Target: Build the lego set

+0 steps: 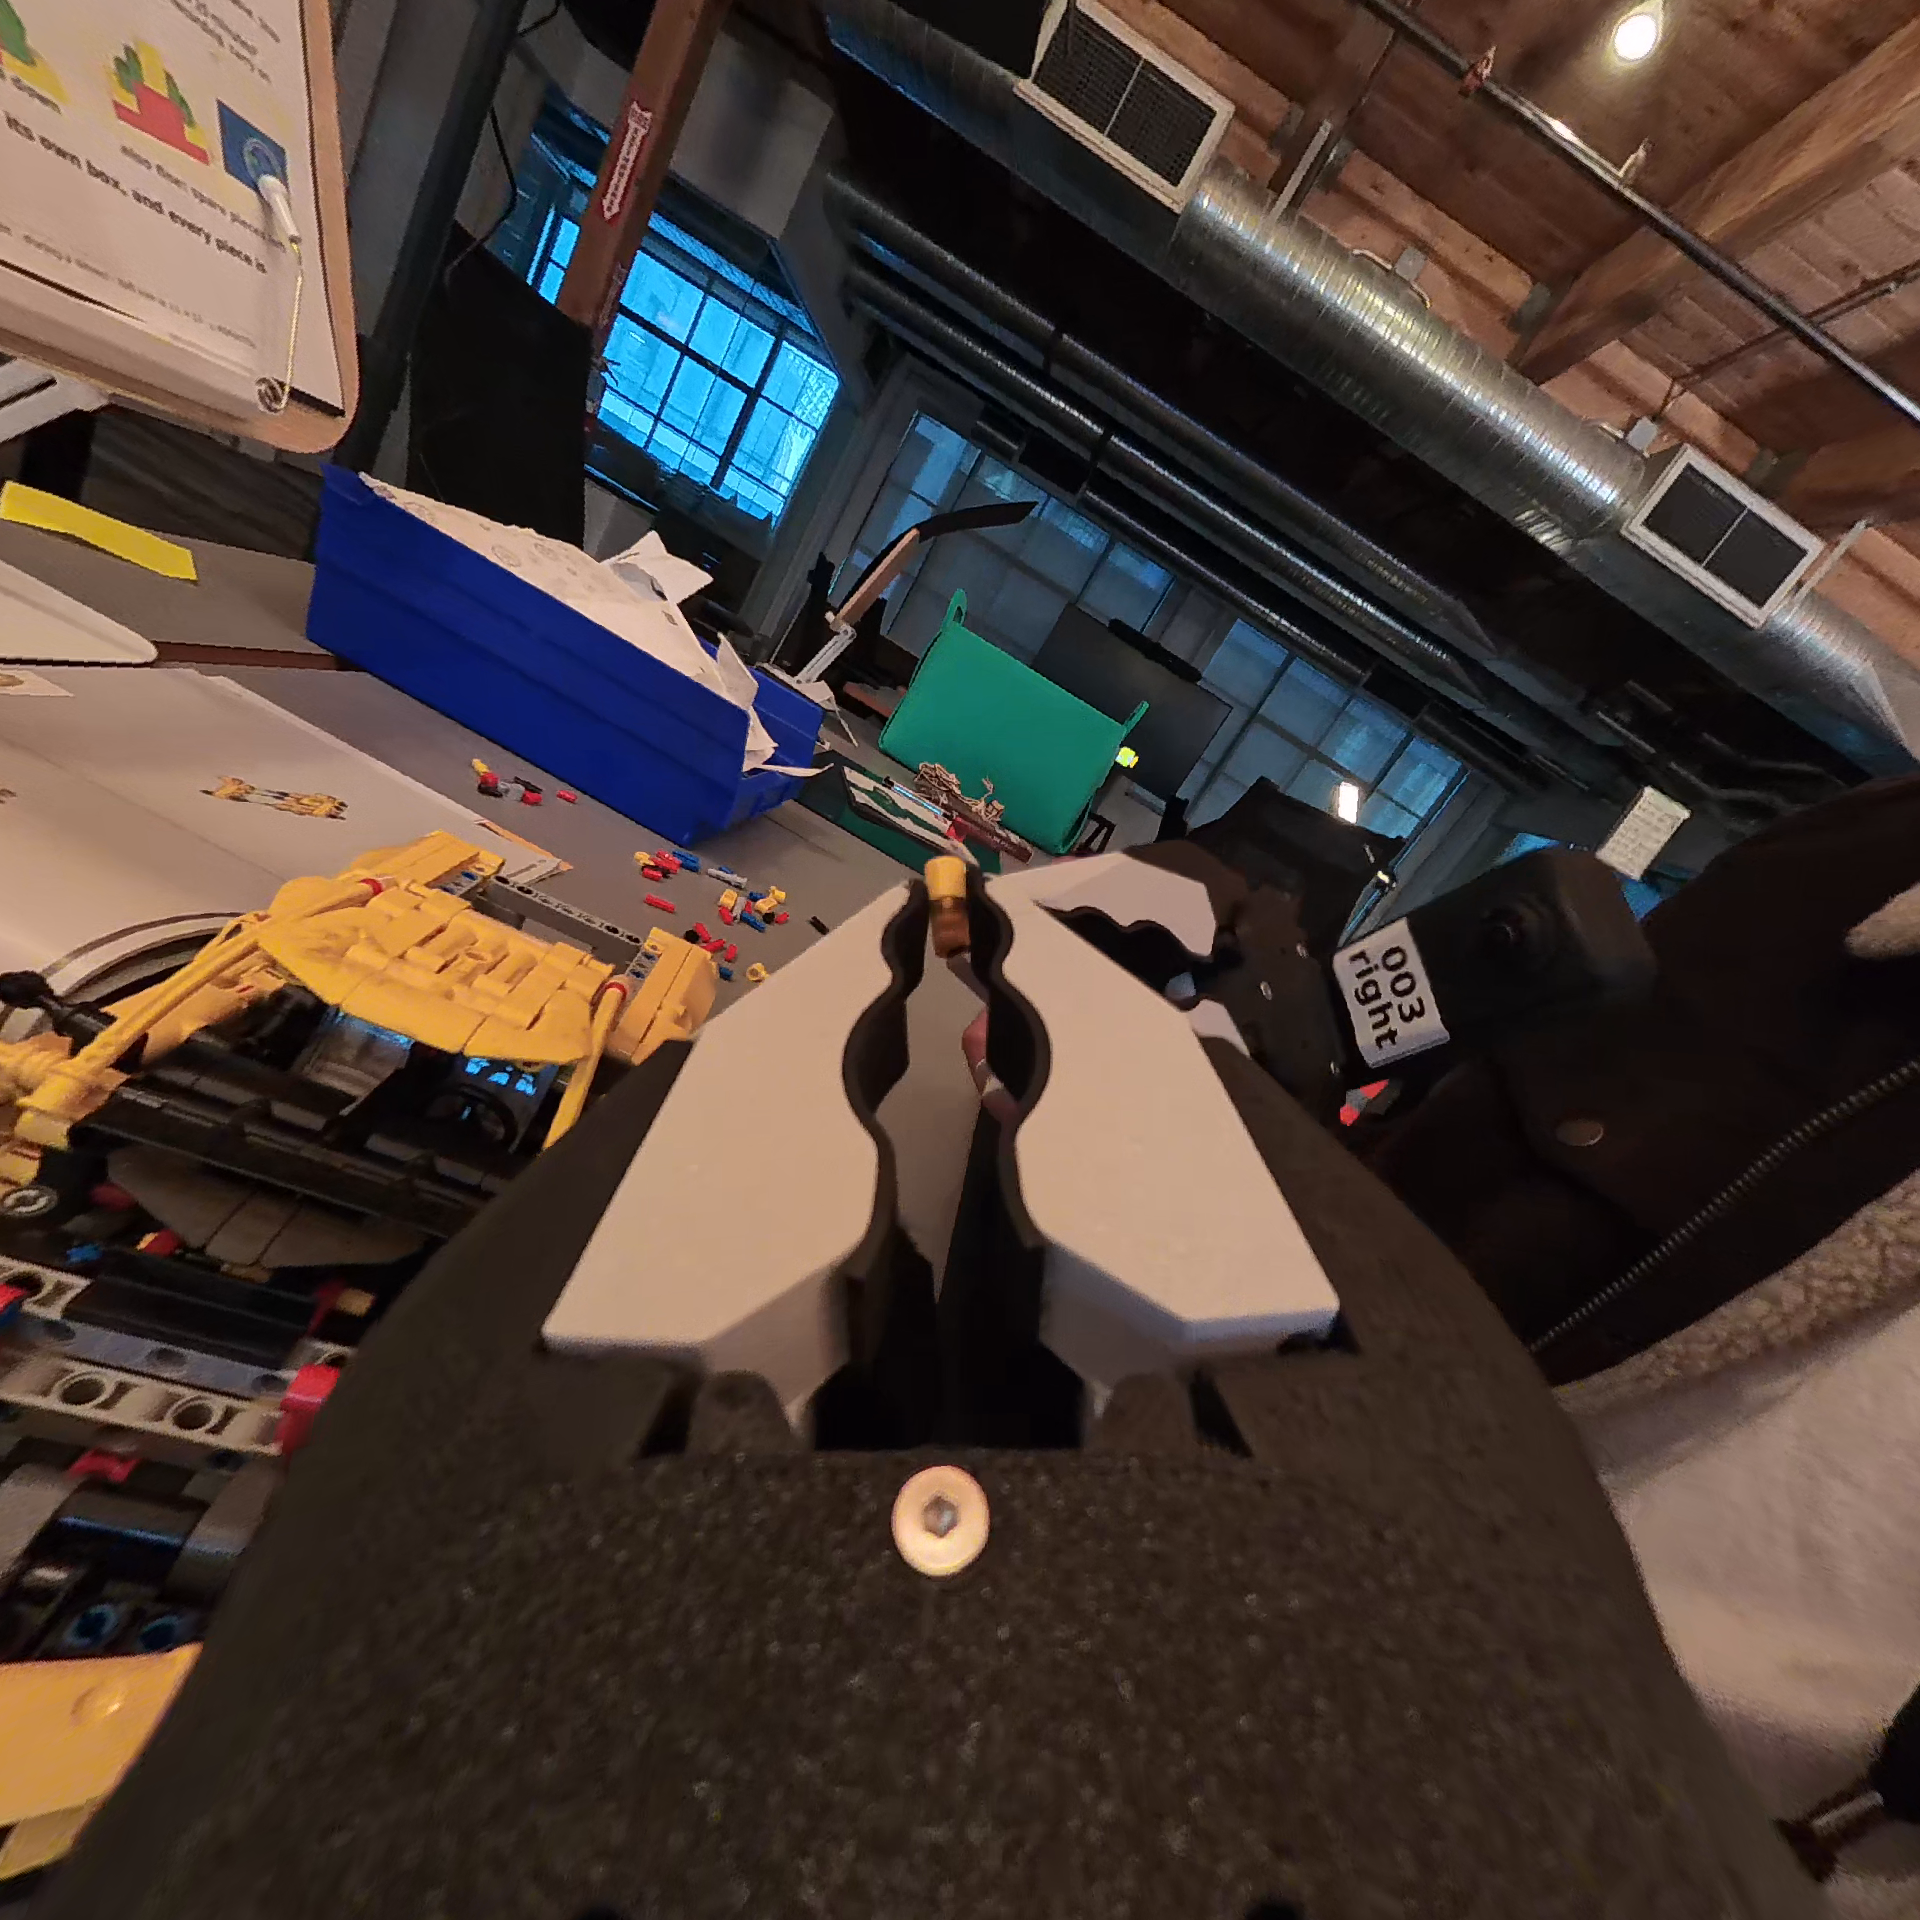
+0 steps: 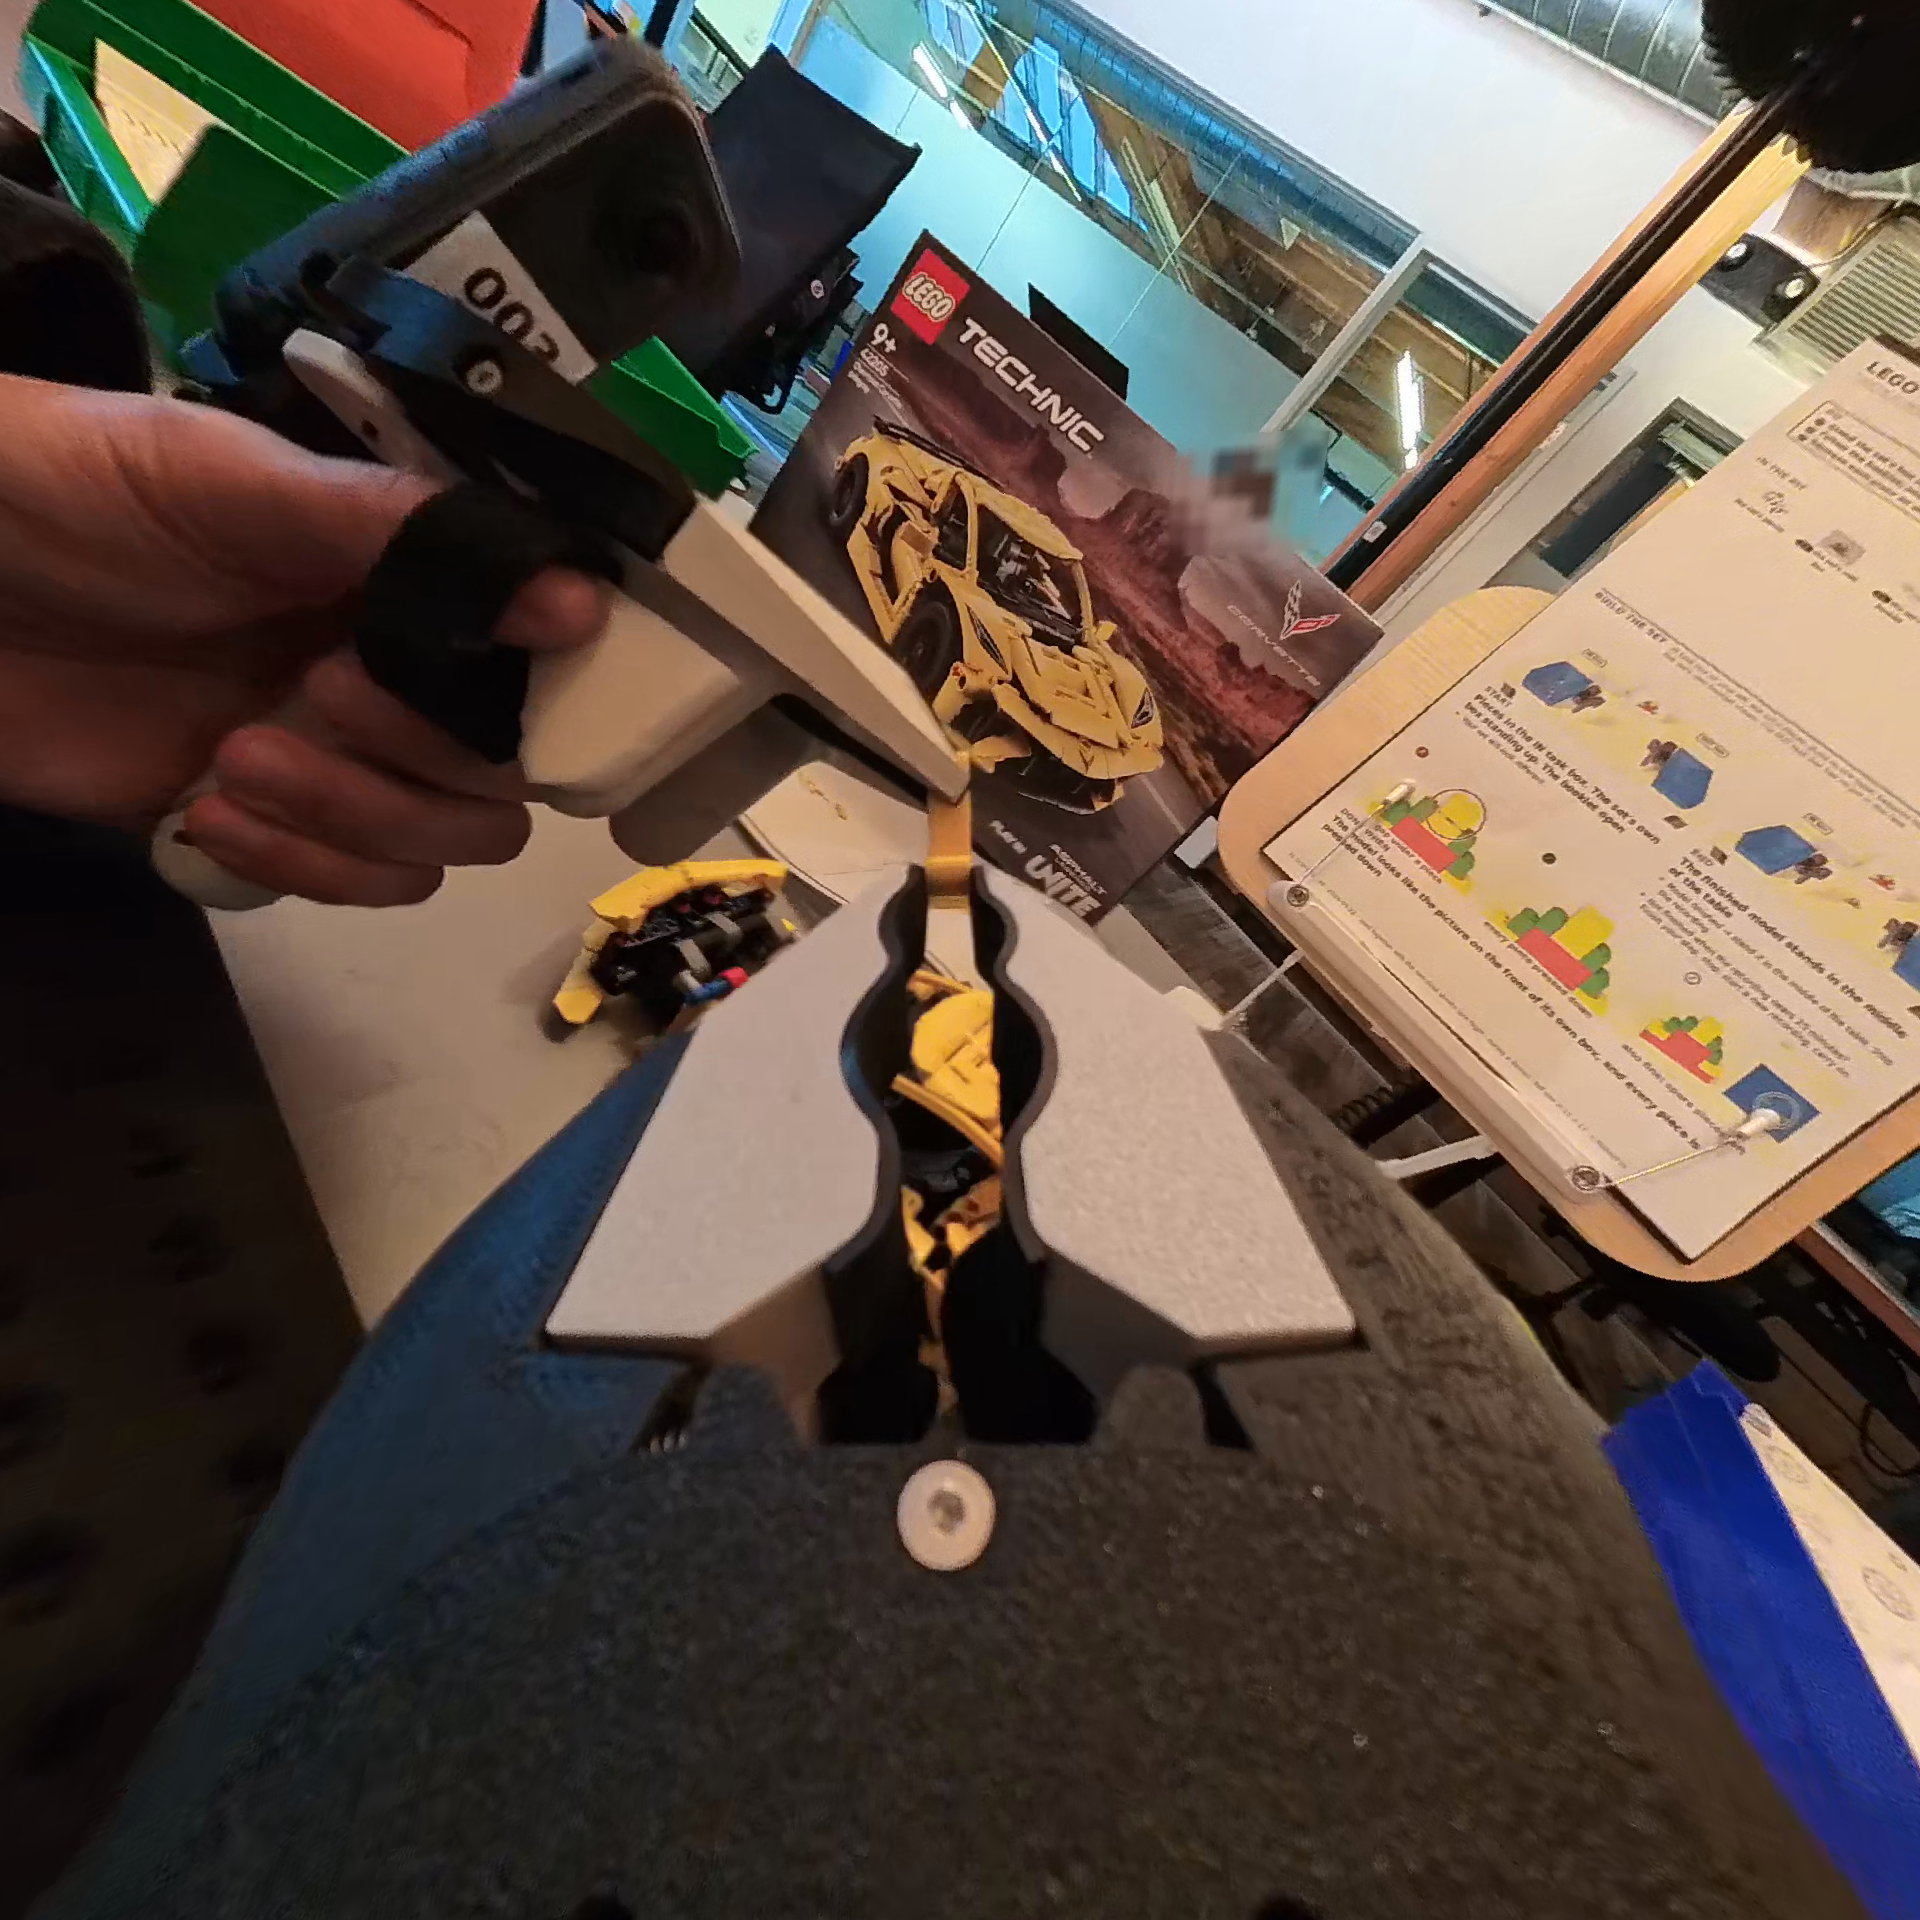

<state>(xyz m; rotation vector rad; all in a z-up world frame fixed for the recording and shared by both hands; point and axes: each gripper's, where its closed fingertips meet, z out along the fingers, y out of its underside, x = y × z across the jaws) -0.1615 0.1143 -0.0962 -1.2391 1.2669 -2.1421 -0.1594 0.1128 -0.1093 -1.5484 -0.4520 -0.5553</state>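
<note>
Black foam-textured tool (image 1: 948, 914) bodies with pale wavy-edged fingers (image 1: 769, 1122), silver screws (image 1: 940, 1519).

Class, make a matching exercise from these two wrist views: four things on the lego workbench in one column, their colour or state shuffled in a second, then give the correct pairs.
Things:
1. bin of paper sheets
2. partly built car
3. left hand-held gripper
4. set box

Colour or state:
A. yellow and black
B. shut on a small yellow piece
C. blue
D. standing upright, car picture facing us

Pairs: 1-C, 2-A, 3-B, 4-D
</note>
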